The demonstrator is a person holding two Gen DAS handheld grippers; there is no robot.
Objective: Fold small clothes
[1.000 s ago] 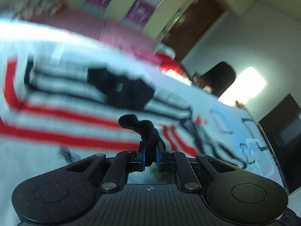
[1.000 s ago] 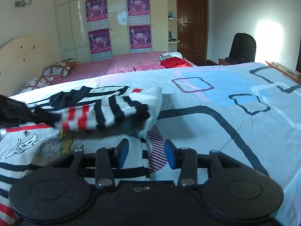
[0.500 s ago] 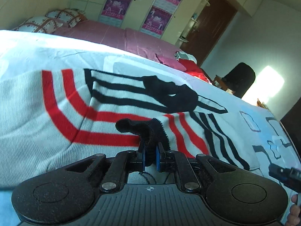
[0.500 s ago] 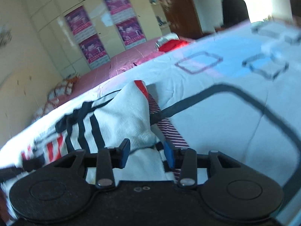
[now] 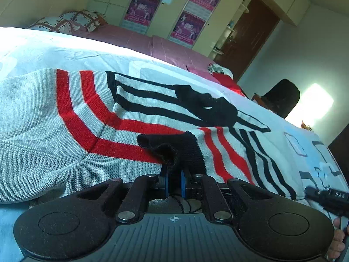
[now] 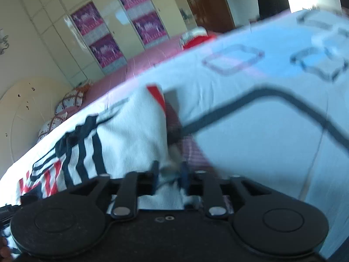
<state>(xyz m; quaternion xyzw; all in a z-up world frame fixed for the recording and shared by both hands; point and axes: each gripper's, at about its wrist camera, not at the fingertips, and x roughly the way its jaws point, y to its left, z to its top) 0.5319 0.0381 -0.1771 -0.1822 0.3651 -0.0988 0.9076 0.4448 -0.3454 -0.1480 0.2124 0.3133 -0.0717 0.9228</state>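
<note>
A small knit sweater (image 5: 65, 118), grey-white with red and black stripes, lies folded over on the bed. My left gripper (image 5: 173, 183) is shut on the sweater's black cuff (image 5: 172, 150), low over the cloth. In the blurred right wrist view the sweater (image 6: 122, 131) lies at left and centre. My right gripper (image 6: 169, 174) has its jaws closing around the sweater's near white edge, with a gap still showing. The right gripper's black body shows at the left wrist view's right edge (image 5: 327, 198).
The bed sheet (image 6: 261, 120) is white and pale blue with dark outlined squares. A pink bed (image 5: 135, 41) with pillows (image 5: 69, 21) stands behind, then wardrobes with posters. Red clothes (image 5: 226, 80), a black chair (image 5: 281, 98) and a brown door (image 5: 248, 35) are at the back right.
My left gripper has held the black cuff and lowered it onto the sweater. My right gripper moved in on the sweater's edge and its jaws narrowed around it.
</note>
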